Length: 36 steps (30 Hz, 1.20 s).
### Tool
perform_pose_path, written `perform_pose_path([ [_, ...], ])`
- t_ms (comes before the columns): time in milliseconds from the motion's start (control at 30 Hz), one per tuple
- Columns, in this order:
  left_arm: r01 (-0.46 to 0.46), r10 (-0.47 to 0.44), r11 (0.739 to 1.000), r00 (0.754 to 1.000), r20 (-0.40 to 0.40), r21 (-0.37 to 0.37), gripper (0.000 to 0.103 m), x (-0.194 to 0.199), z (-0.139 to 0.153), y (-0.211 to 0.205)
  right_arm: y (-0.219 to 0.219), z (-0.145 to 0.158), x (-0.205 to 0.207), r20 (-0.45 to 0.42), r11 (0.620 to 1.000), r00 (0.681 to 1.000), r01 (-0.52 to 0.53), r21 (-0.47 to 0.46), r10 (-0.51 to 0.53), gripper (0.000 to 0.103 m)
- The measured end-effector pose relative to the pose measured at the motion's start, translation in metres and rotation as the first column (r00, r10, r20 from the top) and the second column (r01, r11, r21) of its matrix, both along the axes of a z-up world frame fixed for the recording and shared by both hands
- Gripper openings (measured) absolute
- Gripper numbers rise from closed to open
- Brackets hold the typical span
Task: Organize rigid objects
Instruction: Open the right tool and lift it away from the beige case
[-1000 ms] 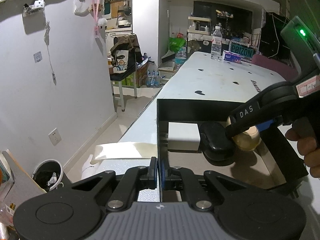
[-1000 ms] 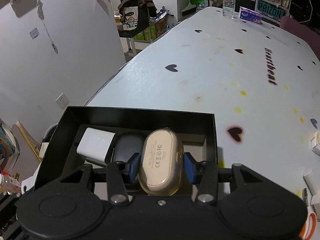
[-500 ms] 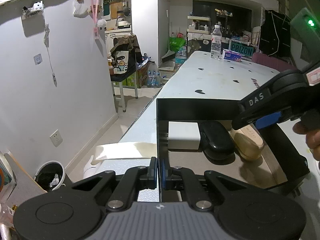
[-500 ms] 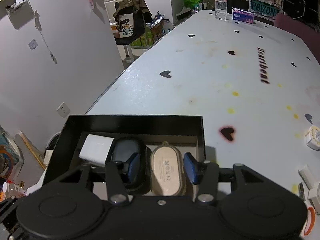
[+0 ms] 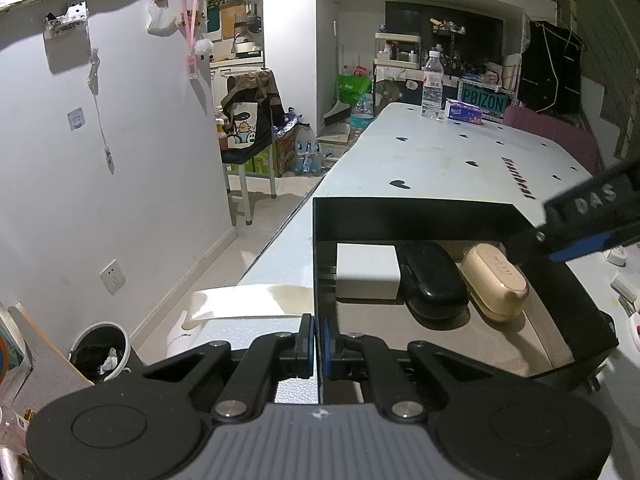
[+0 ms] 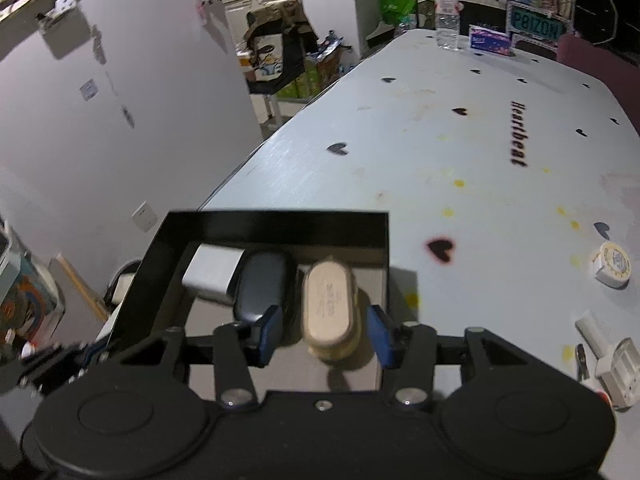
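A black open box [image 5: 412, 220] stands at the table's near left corner. Inside lie a white block [image 5: 368, 270], a black oval case [image 5: 432, 280] and a gold oval case [image 5: 494, 280], side by side. My left gripper [image 5: 319, 344] is shut on the box's left wall. My right gripper [image 6: 325, 330] hovers above the box [image 6: 280, 228], and its jaws are closing. The gold case [image 6: 328, 300] lies lower down in the box, free of both pads. The black case [image 6: 262, 288] and the white block [image 6: 214, 274] sit left of it.
To the right of the box, on the heart-printed table, lie a round white tin [image 6: 612, 264] and white plastic pieces [image 6: 616, 368]. A water bottle [image 5: 432, 84] and a tissue pack [image 5: 464, 112] stand at the far end. A bin [image 5: 100, 350] is on the floor to the left.
The right gripper let go of the gold case, which now lies in the box beside the black case. The gripper then rose and drew back. The left gripper stayed put.
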State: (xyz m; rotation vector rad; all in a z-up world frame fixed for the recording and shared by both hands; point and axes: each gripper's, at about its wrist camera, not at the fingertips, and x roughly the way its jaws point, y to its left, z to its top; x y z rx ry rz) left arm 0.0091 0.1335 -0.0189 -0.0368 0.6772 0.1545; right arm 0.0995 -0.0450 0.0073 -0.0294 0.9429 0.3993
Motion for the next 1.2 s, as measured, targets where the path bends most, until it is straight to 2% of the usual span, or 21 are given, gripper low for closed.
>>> perform_pose_path([
  [33,0.000,0.000,1.000,1.000,0.000,0.001,0.005,0.000,0.000,0.000,0.002,-0.001,-0.002,-0.011,1.000,1.000,-0.013,-0.010,0.012,0.029],
  [133,0.001,-0.001,1.000,1.000,0.000,-0.001,0.005,0.000,0.000,0.000,0.015,-0.008,-0.008,-0.029,0.995,0.998,-0.066,-0.079,0.064,0.022],
  [233,0.000,0.000,1.000,1.000,0.001,-0.002,0.004,0.000,0.000,0.000,0.028,-0.019,-0.009,-0.023,0.980,0.996,-0.092,-0.176,0.089,0.020],
  [333,0.002,-0.002,1.000,1.000,0.002,-0.003,0.004,-0.001,0.001,0.001,0.033,-0.031,-0.001,-0.038,0.972,0.996,-0.084,-0.218,0.078,0.017],
  [433,0.003,-0.003,1.000,1.000,0.004,-0.005,0.004,-0.001,0.002,0.002,0.036,-0.036,0.007,-0.025,0.967,0.998,-0.066,-0.246,0.062,0.014],
  [667,0.018,-0.018,1.000,1.000,0.008,-0.008,0.008,-0.002,0.003,0.002,0.035,-0.037,0.013,-0.034,0.977,0.998,-0.053,-0.209,0.047,0.014],
  [1000,0.017,-0.017,1.000,1.000,0.008,-0.007,0.008,-0.002,0.003,0.001,0.017,-0.012,-0.004,0.018,0.993,0.998,-0.058,-0.099,0.060,0.022],
  [1067,0.017,-0.016,1.000,1.000,0.008,-0.007,0.008,-0.002,0.003,0.001,0.011,-0.006,-0.008,0.032,0.995,0.998,-0.053,-0.080,0.056,0.028],
  [1133,0.017,-0.017,1.000,1.000,0.008,-0.007,0.008,-0.002,0.003,0.001,0.005,-0.001,-0.013,0.048,0.997,0.998,-0.045,-0.062,0.048,0.041],
  [1200,0.017,-0.017,1.000,1.000,0.008,-0.005,0.008,-0.002,0.003,0.001,-0.001,0.003,-0.016,0.066,0.998,0.997,-0.039,-0.050,0.042,0.049],
])
